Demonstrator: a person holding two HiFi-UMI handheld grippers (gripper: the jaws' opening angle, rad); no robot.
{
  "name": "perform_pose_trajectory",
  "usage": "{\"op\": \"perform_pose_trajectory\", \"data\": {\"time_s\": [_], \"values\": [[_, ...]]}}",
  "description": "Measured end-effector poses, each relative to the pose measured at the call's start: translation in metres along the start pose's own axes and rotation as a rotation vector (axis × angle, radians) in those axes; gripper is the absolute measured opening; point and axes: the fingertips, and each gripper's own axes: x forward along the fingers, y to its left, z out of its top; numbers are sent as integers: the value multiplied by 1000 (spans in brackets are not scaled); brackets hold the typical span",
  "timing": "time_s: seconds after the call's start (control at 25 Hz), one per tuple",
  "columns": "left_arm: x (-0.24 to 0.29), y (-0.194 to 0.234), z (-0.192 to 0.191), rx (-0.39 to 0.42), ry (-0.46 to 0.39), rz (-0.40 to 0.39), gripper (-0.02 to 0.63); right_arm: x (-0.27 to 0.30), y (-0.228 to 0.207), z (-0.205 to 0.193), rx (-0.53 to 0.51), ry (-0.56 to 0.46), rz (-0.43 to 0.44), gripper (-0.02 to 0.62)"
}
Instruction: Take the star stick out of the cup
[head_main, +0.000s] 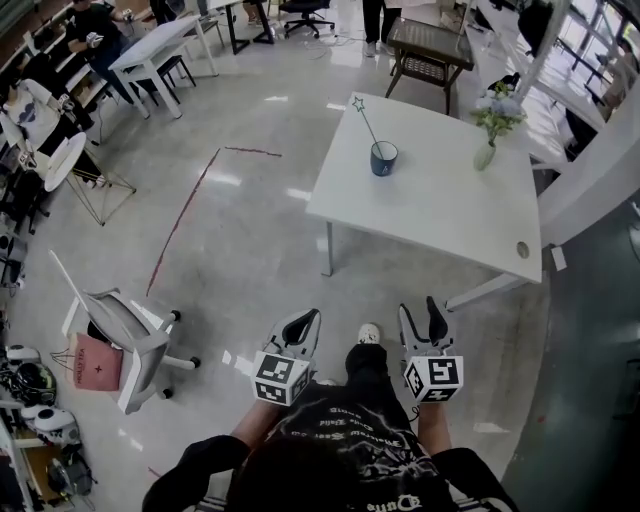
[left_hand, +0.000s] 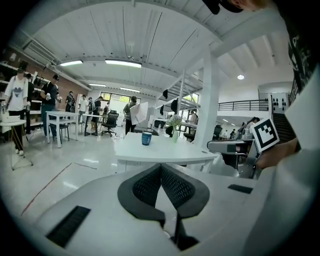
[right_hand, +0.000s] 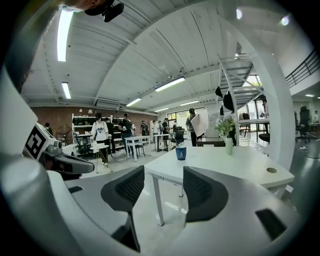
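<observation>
A dark blue cup (head_main: 383, 158) stands near the far left edge of the white table (head_main: 440, 215), and a thin stick topped with a star (head_main: 362, 118) leans out of it to the far left. Both grippers hang low in front of the person, well short of the table. My left gripper (head_main: 305, 325) is shut with nothing in it; its pads meet at the tips (left_hand: 161, 167). My right gripper (head_main: 425, 318) is open and empty, with a clear gap between its pads (right_hand: 163, 182). The cup (left_hand: 146, 138) (right_hand: 181, 152) is small and distant in both gripper views.
A vase of flowers (head_main: 487, 150) stands at the table's far right, and a cable hole (head_main: 522, 249) sits near its front right corner. A grey office chair (head_main: 130, 345) is on the floor at the left. A wooden side table (head_main: 430, 50) stands beyond. People sit at desks far left.
</observation>
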Motion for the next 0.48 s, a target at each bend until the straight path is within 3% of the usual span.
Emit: {"op": "perform_pose_trajectory", "data": {"time_s": [0.48], "values": [[121, 7, 55, -20, -36, 101, 18, 111, -90, 47, -44, 3, 126, 244]]}}
